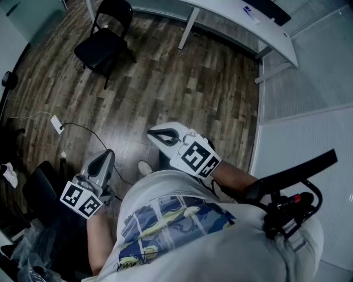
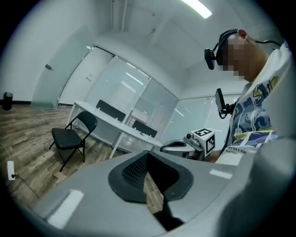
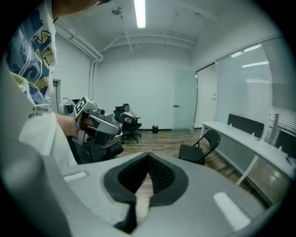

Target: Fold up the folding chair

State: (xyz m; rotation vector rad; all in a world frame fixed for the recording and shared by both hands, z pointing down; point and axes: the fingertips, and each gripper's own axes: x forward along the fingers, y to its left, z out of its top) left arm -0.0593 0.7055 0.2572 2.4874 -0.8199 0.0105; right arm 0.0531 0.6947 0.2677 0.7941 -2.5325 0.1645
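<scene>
Holding left tongs (image 1: 106, 155) and right tongs (image 1: 157, 135) closed and empty, a person stands well apart from the unfolded chair (image 1: 105, 41).

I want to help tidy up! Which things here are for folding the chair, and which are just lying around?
For the job: folding chair, left gripper, right gripper (jaws shut, empty).
Just lying about: white table, plug on floor.

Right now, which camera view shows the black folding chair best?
The left gripper view: the folding chair stands whole, side-on, legs and all. The head view shows it small, from steeply above. The right gripper view shows only its seat and back.
</scene>
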